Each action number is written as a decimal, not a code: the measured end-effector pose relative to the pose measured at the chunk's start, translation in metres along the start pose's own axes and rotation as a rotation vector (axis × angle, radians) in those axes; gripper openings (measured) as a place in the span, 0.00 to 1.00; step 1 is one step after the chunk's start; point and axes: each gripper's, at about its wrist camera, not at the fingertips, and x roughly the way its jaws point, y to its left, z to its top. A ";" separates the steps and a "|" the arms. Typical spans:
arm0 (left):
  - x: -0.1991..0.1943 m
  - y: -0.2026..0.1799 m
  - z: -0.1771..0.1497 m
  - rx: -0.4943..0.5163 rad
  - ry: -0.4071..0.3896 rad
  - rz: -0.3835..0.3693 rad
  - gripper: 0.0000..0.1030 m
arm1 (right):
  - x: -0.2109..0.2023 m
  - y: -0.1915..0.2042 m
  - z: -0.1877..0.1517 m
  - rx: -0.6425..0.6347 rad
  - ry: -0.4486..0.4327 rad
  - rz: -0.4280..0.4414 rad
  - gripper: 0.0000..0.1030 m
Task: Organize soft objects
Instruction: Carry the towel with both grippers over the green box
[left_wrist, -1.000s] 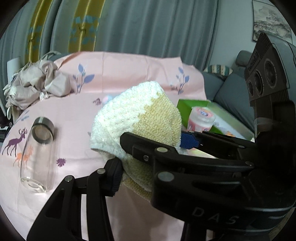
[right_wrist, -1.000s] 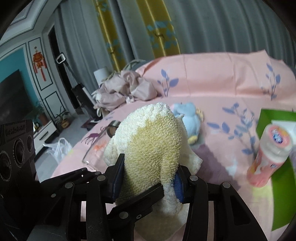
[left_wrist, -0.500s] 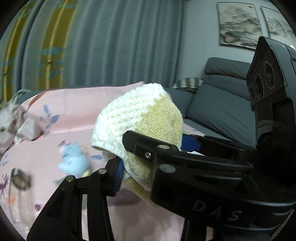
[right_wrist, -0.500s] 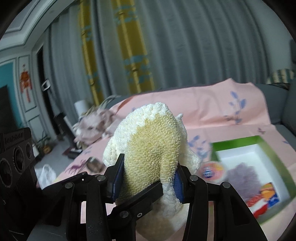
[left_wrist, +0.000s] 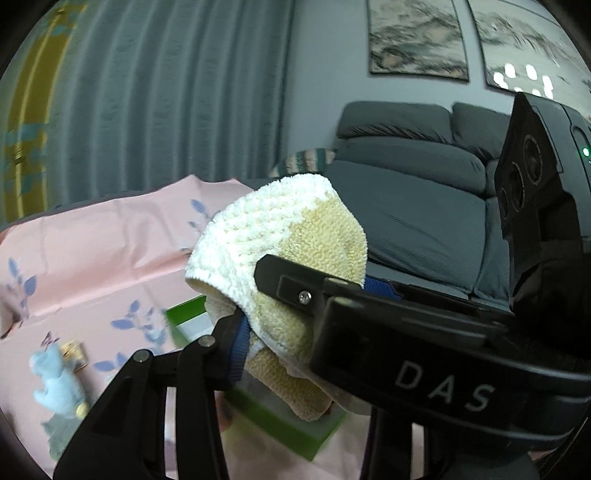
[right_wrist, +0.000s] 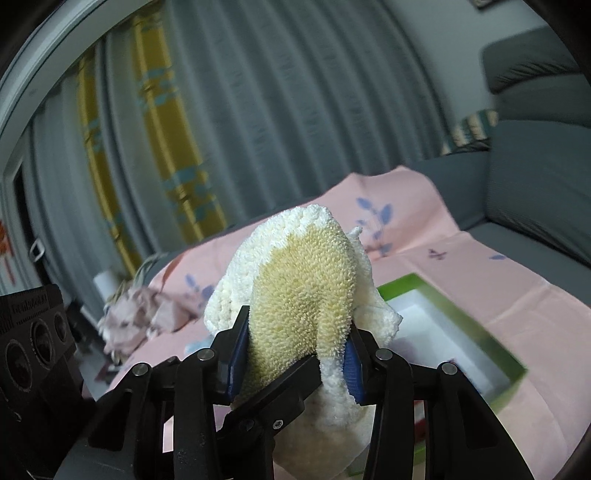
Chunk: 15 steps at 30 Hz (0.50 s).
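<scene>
Since a second ago both views have swung from the pink sheet (right_wrist: 461, 266) toward the grey sofa (left_wrist: 424, 218) and the green box (right_wrist: 461, 328). The towel (right_wrist: 306, 288) hangs above that box – carried, not yet placed. Both hand-held grippers pinch it: the right hand-held gripper (right_wrist: 293, 354) is closing on it, the left hand-held gripper (left_wrist: 310, 310) clamps. Only the left view shows 1 blue plush toy (left_wrist: 59, 384) – still loose.

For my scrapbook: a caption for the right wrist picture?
Right hand-held gripper squeezing a fluffy cream-and-yellow towel near the green box.
</scene>
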 end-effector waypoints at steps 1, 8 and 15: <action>0.007 -0.003 0.001 0.006 0.012 -0.007 0.38 | 0.000 -0.008 0.001 0.018 -0.004 -0.010 0.44; 0.048 -0.012 -0.003 -0.032 0.104 -0.060 0.35 | 0.014 -0.054 -0.001 0.164 0.037 -0.081 0.39; 0.073 -0.016 -0.008 -0.059 0.172 -0.088 0.34 | 0.024 -0.081 -0.006 0.241 0.080 -0.126 0.37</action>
